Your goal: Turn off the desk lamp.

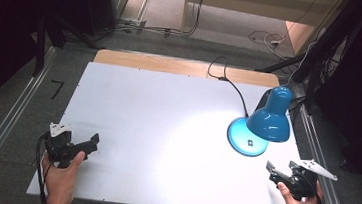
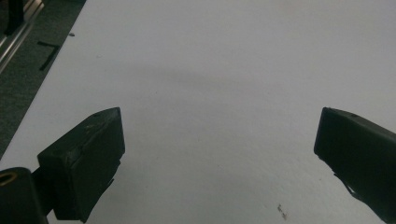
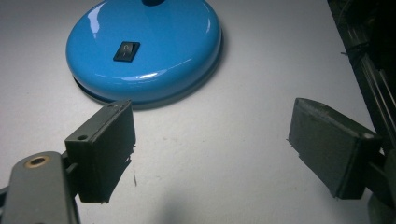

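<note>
Right gripper (image 3: 212, 149) spread | blue lamp (image 3: 144, 49) just ahead | left gripper (image 2: 219, 158) spread

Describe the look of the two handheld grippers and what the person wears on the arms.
Both the left gripper and right gripper are black, with blocky rectangular jaws and a pale three-cornered plate on top. A black cable trails from the left one. Dark sleeve cuffs show at both wrists.
</note>
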The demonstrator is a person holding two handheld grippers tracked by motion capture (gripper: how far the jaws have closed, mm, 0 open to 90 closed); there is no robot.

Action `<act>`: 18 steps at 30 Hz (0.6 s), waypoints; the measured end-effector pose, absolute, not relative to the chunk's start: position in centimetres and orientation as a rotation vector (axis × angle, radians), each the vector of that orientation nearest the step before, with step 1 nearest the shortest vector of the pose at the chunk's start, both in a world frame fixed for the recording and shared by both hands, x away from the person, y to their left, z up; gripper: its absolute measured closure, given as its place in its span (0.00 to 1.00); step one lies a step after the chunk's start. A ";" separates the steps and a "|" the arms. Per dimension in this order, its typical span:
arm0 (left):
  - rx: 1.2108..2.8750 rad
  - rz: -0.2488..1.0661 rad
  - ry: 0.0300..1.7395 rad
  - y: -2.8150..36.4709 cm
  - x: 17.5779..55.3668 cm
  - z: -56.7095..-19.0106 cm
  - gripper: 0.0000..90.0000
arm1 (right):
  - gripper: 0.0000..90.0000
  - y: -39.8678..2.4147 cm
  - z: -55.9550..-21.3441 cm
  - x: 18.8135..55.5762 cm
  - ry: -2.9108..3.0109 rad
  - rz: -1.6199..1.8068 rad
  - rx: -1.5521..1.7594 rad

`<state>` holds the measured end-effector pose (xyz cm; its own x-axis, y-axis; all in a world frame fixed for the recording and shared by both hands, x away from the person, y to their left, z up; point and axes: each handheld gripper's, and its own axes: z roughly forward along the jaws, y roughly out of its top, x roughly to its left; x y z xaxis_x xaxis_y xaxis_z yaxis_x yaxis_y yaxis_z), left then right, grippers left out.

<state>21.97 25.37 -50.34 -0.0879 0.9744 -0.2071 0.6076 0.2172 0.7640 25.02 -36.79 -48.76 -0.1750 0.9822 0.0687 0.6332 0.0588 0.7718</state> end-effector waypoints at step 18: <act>1.477 0.655 1.782 25.4 21.9 -50.3 0.03 | 0.15 -35.7 -48.7 25.2 1.890 0.969 1.584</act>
